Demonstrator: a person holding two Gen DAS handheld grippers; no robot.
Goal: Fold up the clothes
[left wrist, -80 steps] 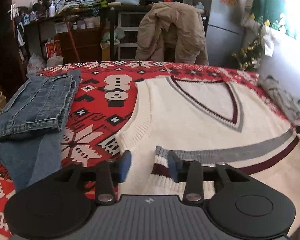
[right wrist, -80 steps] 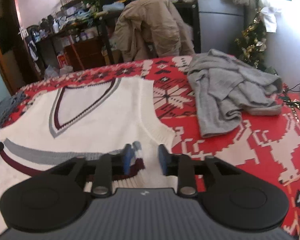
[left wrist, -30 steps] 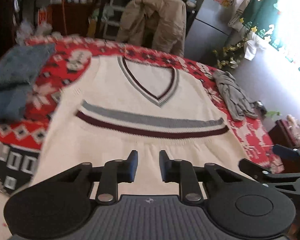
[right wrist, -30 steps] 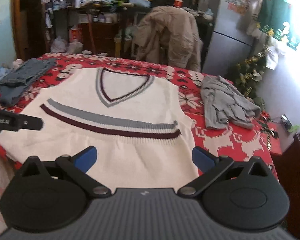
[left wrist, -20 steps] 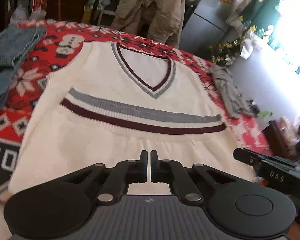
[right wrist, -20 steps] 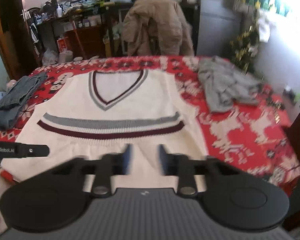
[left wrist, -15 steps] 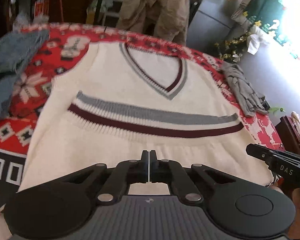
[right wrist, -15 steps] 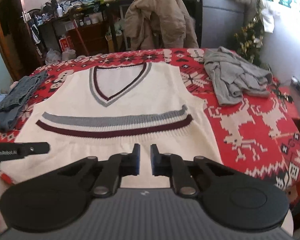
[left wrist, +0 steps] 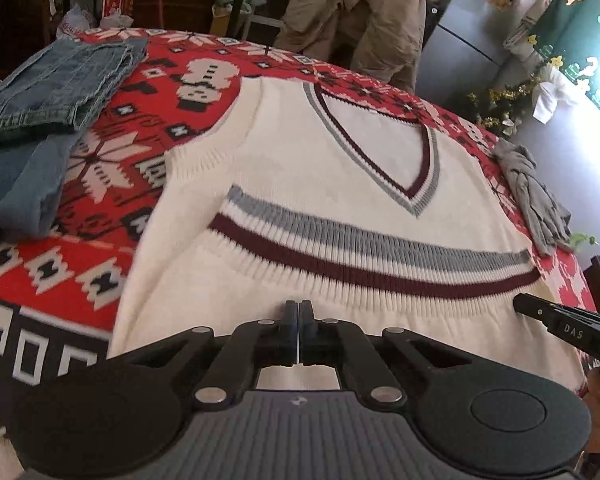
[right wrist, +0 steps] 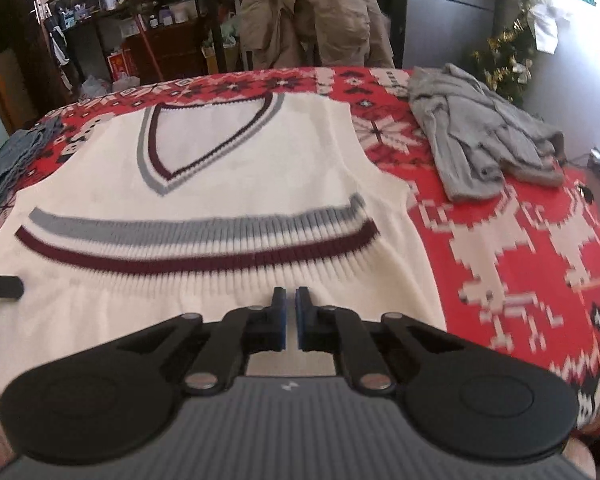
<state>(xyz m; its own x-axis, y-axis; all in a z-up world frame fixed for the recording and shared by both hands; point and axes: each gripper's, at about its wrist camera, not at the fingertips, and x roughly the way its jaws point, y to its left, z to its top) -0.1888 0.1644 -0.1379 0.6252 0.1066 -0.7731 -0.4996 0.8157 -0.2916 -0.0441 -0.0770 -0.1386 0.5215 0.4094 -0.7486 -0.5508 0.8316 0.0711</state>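
Observation:
A cream knit vest (left wrist: 340, 168) with a grey and maroon V-neck lies flat on the red patterned tablecloth (right wrist: 520, 260). Its striped hem band is folded up across the middle. My left gripper (left wrist: 299, 308) hovers over the near folded edge, shut with nothing between its pads. In the right wrist view the vest (right wrist: 240, 160) fills the centre. My right gripper (right wrist: 290, 300) is over its near right part, jaws closing to a thin slit with no cloth seen in it. The right gripper's finger (left wrist: 560, 324) shows at the left wrist view's right edge.
Folded blue jeans (left wrist: 52, 92) lie at the far left of the table. A crumpled grey garment (right wrist: 480, 140) lies at the far right. A beige jacket (right wrist: 312, 12) hangs on a chair behind the table, with cluttered shelves beyond.
Both grippers closed from open and dropped lower and nearer to the vest's front fold. The vest itself has not moved.

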